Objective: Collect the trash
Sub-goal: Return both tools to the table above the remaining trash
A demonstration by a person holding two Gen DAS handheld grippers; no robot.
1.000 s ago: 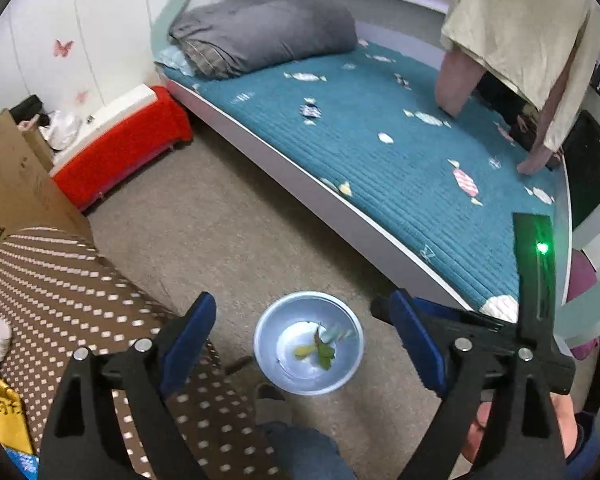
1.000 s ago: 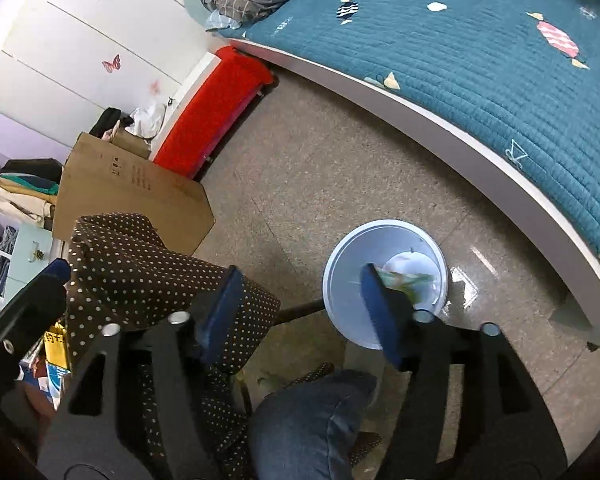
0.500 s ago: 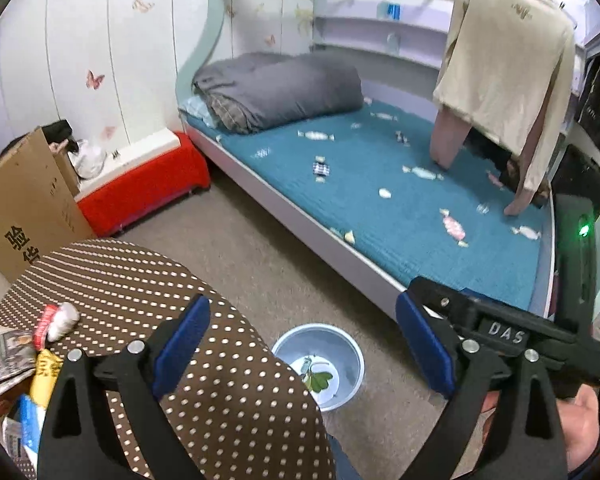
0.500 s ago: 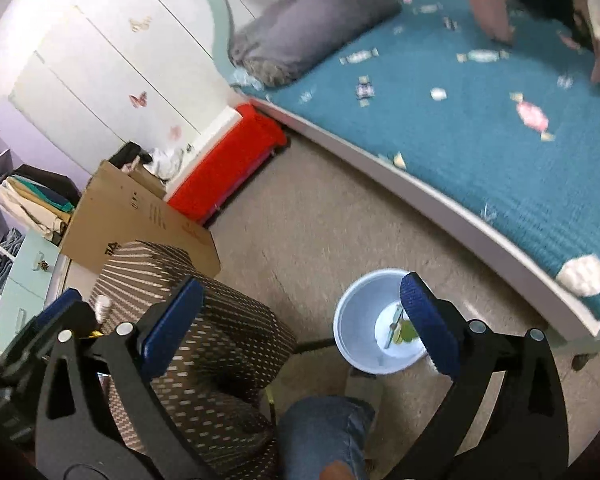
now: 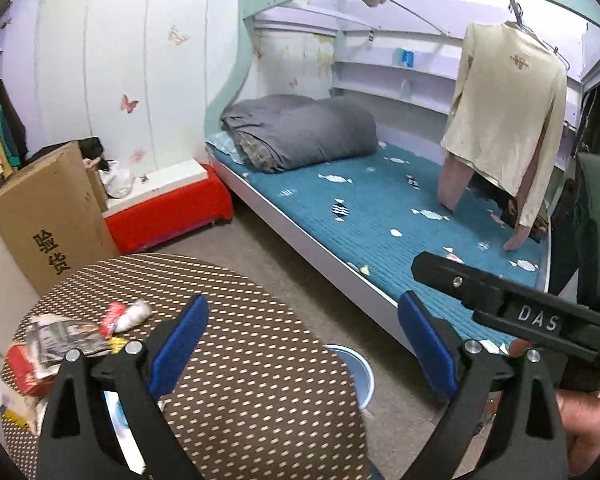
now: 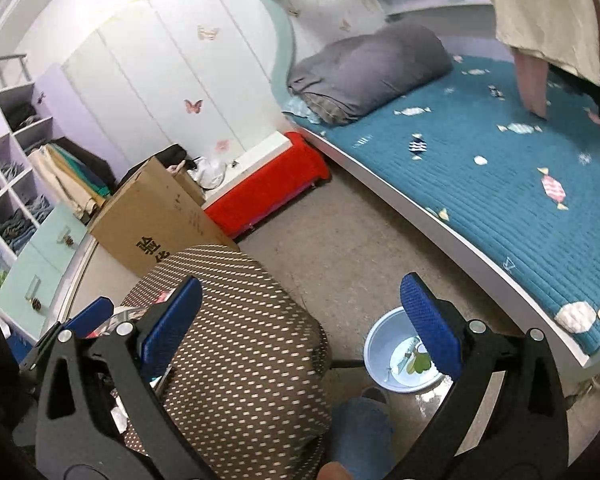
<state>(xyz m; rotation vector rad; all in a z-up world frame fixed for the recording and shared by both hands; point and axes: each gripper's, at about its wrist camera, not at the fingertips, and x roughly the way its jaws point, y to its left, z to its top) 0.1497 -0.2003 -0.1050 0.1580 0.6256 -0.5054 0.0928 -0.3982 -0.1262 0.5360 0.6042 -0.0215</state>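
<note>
**Two grippers wide open and empty above the table; trash split between tabletop and bin**

1. Left gripper (image 5: 300, 338): both blue pads stand far apart with nothing between them. It hangs over the round table (image 5: 236, 380), which wears a brown cloth with white dots.

2. Right gripper (image 6: 300, 318): jaws spread equally wide, also empty. One pad sits over the table edge; the other sits over the bin's rim at 3 o'clock of the frame centre.

3. Trash pile (image 5: 56, 344): crumpled wrappers, a red packet and a white wad lie on the tabletop at about 9 o'clock from the left gripper, beyond its left pad and not touched by it. The items overlap; individual pieces at the far left edge are too blurred to identify.

4. Bin (image 6: 400, 356): a pale blue round pail stands on the floor just beside the table, between the table and the bed. Inside it lie a green leaf-like scrap (image 6: 418, 365) and a few pale bits. From the left wrist view only a sliver of its rim shows past the table edge.

5. Surroundings: a bed (image 5: 380, 216) with a teal quilted cover at 1 o'clock, a folded grey duvet (image 5: 300, 132) at its head, a cardboard box (image 5: 48, 216) at 10 o'clock, and a red-covered bench (image 5: 172, 212) against the wall between box and bed.
</note>
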